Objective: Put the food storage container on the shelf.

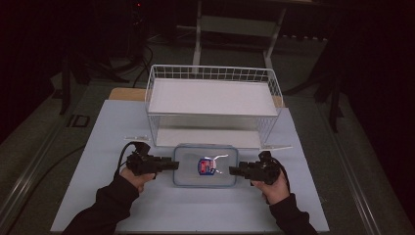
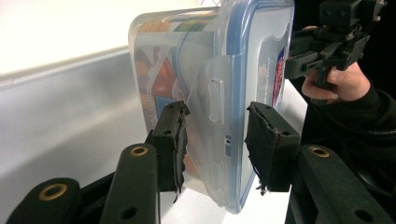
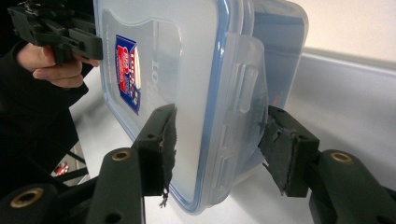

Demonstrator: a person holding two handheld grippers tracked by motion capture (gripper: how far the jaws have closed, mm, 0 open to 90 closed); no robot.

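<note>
Black sleeves (image 1: 110, 203), black grippers with brass-ringed fingers (image 2: 168, 140).

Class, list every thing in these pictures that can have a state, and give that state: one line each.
Plastic container: lid on, side clips folded down, flat on the table in front of the rack.
Wire rack: upright, both shelves bare.
Left gripper: jaws around the container's end at the clip, shut on it.
Right gripper: jaws straddling the opposite end; whether they press, unclear.

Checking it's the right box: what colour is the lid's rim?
Blue, on the clear plastic lidded container; clearest in the right gripper view.
</note>
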